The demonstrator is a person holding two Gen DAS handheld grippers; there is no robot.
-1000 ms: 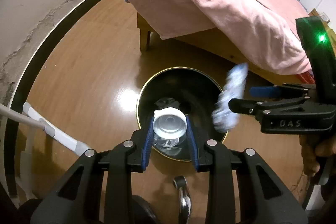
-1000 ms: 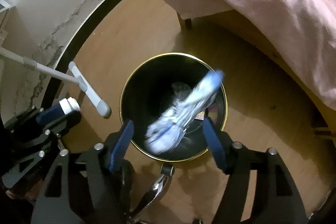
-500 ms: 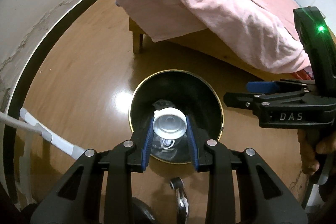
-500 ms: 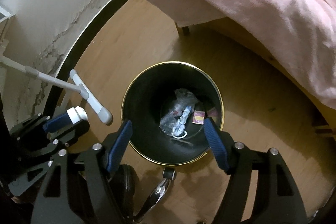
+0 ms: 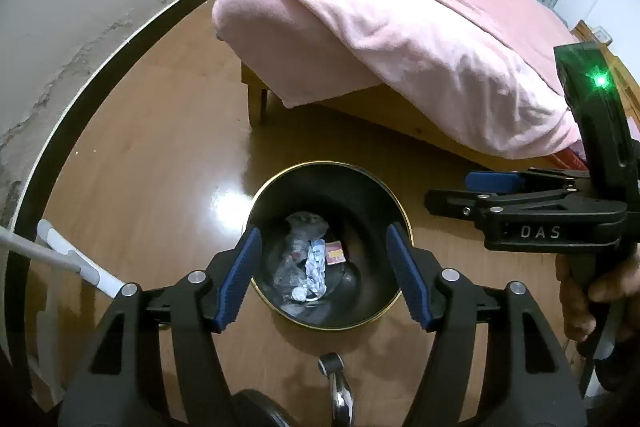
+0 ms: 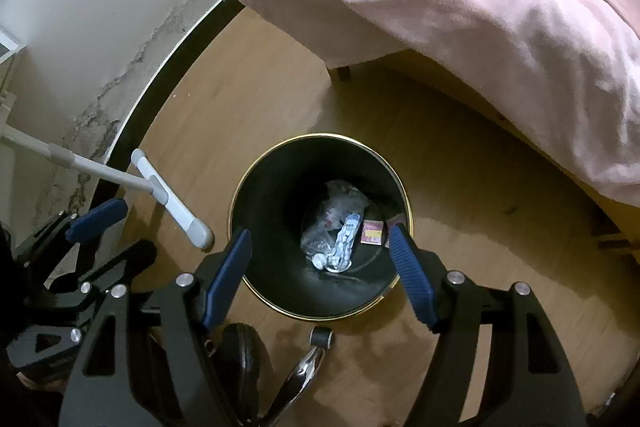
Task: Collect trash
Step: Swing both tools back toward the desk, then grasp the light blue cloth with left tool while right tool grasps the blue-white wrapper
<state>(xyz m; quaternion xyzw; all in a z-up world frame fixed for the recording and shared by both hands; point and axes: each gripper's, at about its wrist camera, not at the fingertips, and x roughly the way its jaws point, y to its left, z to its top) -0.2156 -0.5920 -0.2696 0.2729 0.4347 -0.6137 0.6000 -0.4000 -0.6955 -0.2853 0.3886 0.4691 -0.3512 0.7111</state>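
A black trash bin with a gold rim (image 5: 256, 203) (image 6: 240, 195) stands on the wooden floor. Inside lie a crumpled blue-white wrapper (image 5: 316, 269) (image 6: 346, 239), a clear plastic bottle with a white cap (image 5: 298, 293) (image 6: 320, 259), clear plastic (image 5: 306, 223) and a small red-yellow packet (image 5: 335, 253) (image 6: 372, 231). My left gripper (image 5: 324, 279) hangs above the bin, open and empty. My right gripper (image 6: 320, 267) is also above the bin, open and empty; it shows in the left wrist view (image 5: 452, 195) to the right of the bin.
A bed with a pink blanket (image 5: 400, 39) (image 6: 460, 7) stands behind the bin on wooden legs (image 5: 256, 103). A white mop (image 5: 80, 267) (image 6: 168, 203) lies left of the bin by the wall. A chair base with a caster (image 6: 320, 339) is below the grippers.
The wrapper fell from my right gripper into the bin. My left gripper then opened and the white-capped bottle dropped into the bin.
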